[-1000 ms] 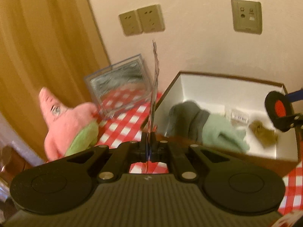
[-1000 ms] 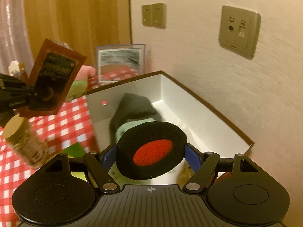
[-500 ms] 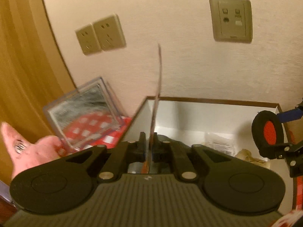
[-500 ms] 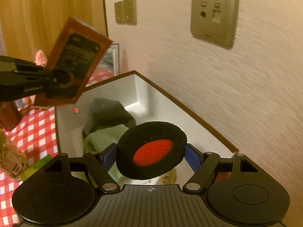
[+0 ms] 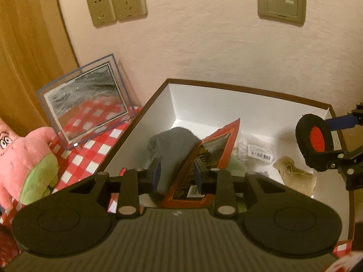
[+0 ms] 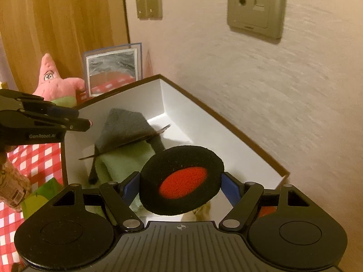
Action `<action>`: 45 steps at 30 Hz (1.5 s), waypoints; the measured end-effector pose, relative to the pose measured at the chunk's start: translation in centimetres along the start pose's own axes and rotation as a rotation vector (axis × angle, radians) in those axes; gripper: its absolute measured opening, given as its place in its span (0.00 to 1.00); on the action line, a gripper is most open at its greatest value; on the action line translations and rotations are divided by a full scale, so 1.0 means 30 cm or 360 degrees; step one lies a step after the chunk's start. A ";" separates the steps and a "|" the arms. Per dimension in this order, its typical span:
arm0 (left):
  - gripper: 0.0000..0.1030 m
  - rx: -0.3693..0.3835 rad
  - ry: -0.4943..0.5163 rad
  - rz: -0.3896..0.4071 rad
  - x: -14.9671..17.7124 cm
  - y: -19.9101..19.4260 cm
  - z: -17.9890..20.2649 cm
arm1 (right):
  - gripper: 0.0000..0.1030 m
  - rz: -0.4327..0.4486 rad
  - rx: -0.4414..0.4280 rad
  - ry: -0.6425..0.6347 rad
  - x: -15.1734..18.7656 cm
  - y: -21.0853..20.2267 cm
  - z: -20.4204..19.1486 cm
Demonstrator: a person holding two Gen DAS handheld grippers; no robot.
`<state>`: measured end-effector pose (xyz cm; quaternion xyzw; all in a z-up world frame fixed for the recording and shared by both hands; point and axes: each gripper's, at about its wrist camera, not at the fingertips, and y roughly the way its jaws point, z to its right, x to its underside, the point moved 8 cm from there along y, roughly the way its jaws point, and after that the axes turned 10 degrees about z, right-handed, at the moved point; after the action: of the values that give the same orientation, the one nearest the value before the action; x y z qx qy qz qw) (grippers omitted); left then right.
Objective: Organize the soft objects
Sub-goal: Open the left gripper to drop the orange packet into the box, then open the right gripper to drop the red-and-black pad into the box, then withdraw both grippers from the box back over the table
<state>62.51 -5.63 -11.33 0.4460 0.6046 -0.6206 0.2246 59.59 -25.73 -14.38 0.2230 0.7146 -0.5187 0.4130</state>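
Observation:
A white box with a brown rim holds a grey cloth, a green cloth and a beige pouch. My left gripper is open above the box; a flat red-brown packet lies loose between its fingers, tilted on the grey cloth. My right gripper is shut on a round black foam pad with a red centre, held over the box's near end. It also shows in the left wrist view. The packet shows edge-on in the right wrist view.
A pink star plush sits left of the box on the red checked cloth. A clear picture frame leans on the wall behind. A jar stands at the left. Wall sockets are above.
My left gripper has opened and let go of the packet, which now lies tilted in the box. Both grippers have moved in over the box.

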 end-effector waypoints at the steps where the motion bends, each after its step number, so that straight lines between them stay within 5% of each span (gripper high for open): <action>1: 0.28 -0.0004 -0.0004 -0.0006 0.003 -0.004 -0.004 | 0.73 -0.0001 -0.0005 -0.0003 -0.001 0.004 -0.008; 9: 0.29 0.0002 -0.0037 -0.0046 0.016 -0.039 -0.009 | 0.82 0.0081 -0.0053 0.0056 -0.035 0.024 -0.047; 25: 0.35 0.0029 -0.0157 -0.0079 0.046 -0.140 0.020 | 0.83 -0.0010 -0.0053 0.0056 0.038 -0.061 -0.027; 45: 0.46 0.0020 -0.0313 0.0068 0.072 -0.491 0.048 | 0.83 0.0084 -0.0116 0.0080 0.051 -0.304 -0.124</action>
<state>48.96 -3.98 -5.19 0.3972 0.5661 -0.6601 0.2932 50.59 -25.76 -10.10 0.2396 0.7370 -0.4754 0.4164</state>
